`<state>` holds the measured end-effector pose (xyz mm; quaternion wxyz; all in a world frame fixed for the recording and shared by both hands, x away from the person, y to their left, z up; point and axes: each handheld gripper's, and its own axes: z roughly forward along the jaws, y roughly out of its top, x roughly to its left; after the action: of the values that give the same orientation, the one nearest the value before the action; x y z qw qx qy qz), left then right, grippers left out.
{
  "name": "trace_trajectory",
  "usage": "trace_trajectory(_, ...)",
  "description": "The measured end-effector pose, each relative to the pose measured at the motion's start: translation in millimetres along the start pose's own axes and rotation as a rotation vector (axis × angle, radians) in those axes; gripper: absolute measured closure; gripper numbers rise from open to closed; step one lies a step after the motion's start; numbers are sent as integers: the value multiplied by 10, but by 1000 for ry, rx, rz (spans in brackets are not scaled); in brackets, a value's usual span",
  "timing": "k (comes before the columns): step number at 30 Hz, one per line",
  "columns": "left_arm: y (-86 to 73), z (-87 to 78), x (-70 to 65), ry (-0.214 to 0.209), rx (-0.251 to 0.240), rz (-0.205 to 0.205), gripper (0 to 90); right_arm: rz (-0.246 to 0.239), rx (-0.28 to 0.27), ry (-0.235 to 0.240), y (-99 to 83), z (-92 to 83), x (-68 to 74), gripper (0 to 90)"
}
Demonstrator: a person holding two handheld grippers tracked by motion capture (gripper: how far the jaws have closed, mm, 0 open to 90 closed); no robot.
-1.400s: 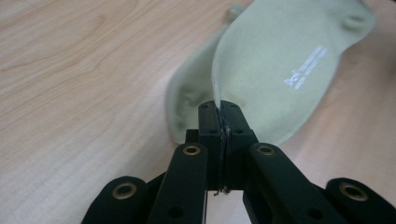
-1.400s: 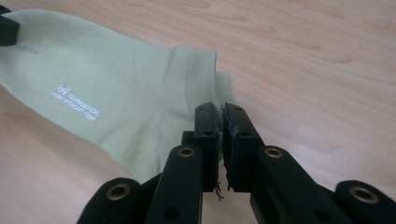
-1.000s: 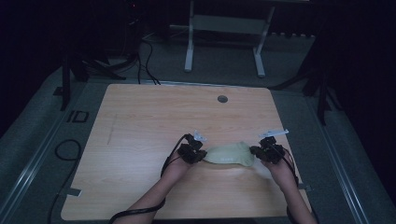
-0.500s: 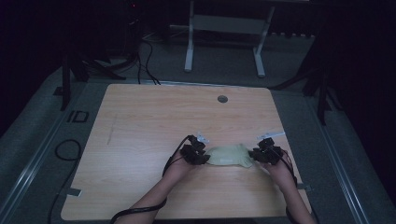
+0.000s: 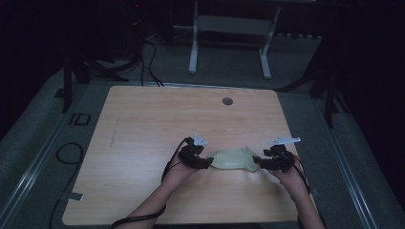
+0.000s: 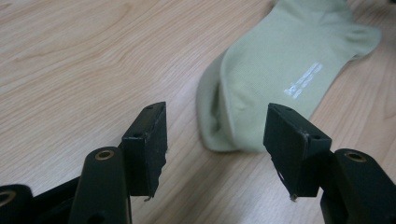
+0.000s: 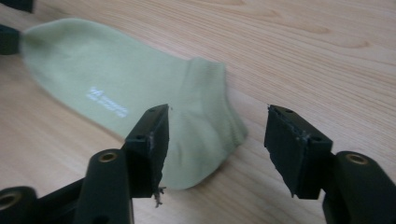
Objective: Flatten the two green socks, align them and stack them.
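Note:
A pale green ankle sock (image 5: pixel 231 159) lies flat on the wooden table (image 5: pixel 157 124), near its front edge. My left gripper (image 5: pixel 206 163) sits at the sock's left end and my right gripper (image 5: pixel 258 163) at its right end. Both sets of jaws have just been opening. In the left gripper view the left gripper (image 6: pixel 217 114) stands open, with the end of the sock (image 6: pixel 280 70) just ahead of the gap and no pad touching it. The right gripper (image 7: pixel 218 115) is open too, and the cuff end of the sock (image 7: pixel 116 84) reaches between its pads without contact.
A round cable hole (image 5: pixel 227 101) marks the table's far middle. Behind the table stands a white metal frame (image 5: pixel 229 28) on the floor. Cables (image 5: pixel 67 152) lie on the floor to the left. The person's forearms come in from the table's front edge.
Both grippers have opened and let go of the sock's ends. The sock, earlier held stretched between them, now rests slack on the table. The hands have hardly moved.

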<state>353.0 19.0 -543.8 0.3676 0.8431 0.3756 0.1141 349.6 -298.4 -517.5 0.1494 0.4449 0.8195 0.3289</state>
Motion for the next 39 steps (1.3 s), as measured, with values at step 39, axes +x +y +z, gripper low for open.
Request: trace_trajectory(39,-763,-501,78,46,-129,-32,67,-19,-70,6,-644,-59,-148,156)
